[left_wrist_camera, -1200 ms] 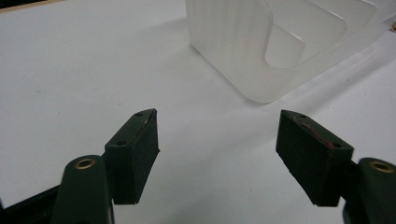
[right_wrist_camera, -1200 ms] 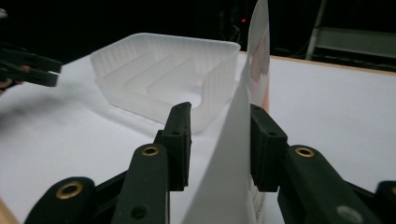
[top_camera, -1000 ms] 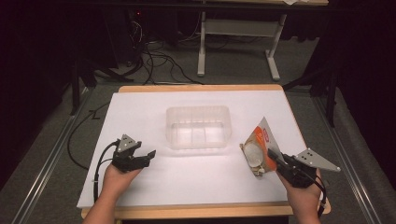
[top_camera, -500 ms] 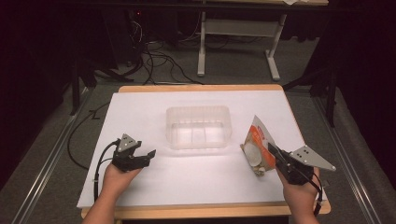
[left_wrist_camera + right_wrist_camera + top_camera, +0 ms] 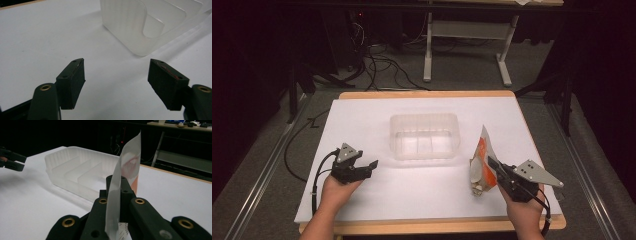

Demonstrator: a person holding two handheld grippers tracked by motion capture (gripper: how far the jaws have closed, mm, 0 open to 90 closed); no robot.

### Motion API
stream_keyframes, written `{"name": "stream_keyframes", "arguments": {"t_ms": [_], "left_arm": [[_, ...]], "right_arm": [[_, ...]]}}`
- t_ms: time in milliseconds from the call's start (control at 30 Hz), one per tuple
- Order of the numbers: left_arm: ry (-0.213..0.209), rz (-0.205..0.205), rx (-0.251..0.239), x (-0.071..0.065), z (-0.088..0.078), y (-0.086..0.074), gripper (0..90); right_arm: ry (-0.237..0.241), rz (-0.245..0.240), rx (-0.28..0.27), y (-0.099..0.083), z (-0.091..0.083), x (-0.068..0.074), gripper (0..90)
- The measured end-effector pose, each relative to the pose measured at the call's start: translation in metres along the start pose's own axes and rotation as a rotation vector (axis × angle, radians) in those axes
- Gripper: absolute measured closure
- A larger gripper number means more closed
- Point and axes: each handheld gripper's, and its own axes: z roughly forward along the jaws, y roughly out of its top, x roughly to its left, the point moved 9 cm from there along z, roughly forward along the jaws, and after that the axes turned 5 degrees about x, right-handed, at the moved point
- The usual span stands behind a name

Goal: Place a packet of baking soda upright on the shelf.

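Observation:
A clear plastic bin (image 5: pixel 424 136) with dividers stands in the middle of the white table (image 5: pixel 362 115); the same bin (image 5: pixel 75 175) lies ahead in the right gripper view, and a corner of the bin (image 5: pixel 145 27) appears in the left gripper view. My right gripper (image 5: pixel 493 166) is shut on an orange-and-white snack packet (image 5: pixel 482 162), which stands on edge just right of the bin. The packet (image 5: pixel 122 182) rises thin between the closed jaws. My left gripper (image 5: pixel 368 166) rests open at the table's left front, with nothing between its pads (image 5: pixel 72 82).
A white metal table frame (image 5: pixel 467 45) and cables (image 5: pixel 377 65) lie on the floor beyond the table. The wooden table edge (image 5: pixel 432 225) runs along the front. Dark surroundings on both sides.
My right gripper has carried the packet a little to the left, toward the bin, and tipped it more upright. The left gripper has stayed put.

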Motion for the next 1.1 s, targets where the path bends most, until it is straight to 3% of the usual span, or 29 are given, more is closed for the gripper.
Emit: {"name": "stream_keyframes", "arguments": {"t_ms": [367,533,733,1100], "left_arm": [[-0.005,0.011,0.012,-0.003,0.001,-0.001,30.3],[-0.004,0.012,0.007,-0.004,0.001,-0.001,30.3],[-0.005,0.009,0.011,-0.003,0.002,-0.001,30.3],[-0.008,0.004,0.001,-0.001,0.0,0.0,30.2]], "right_arm": [[0.032,-0.003,0.034,-0.02,0.003,0.021,85.0],[0.019,0.014,0.034,-0.022,0.005,0.017,90.0],[-0.018,0.028,0.029,-0.015,0.0,0.007,90.0],[-0.037,0.044,-0.032,0.003,-0.01,-0.006,90.0]]}}
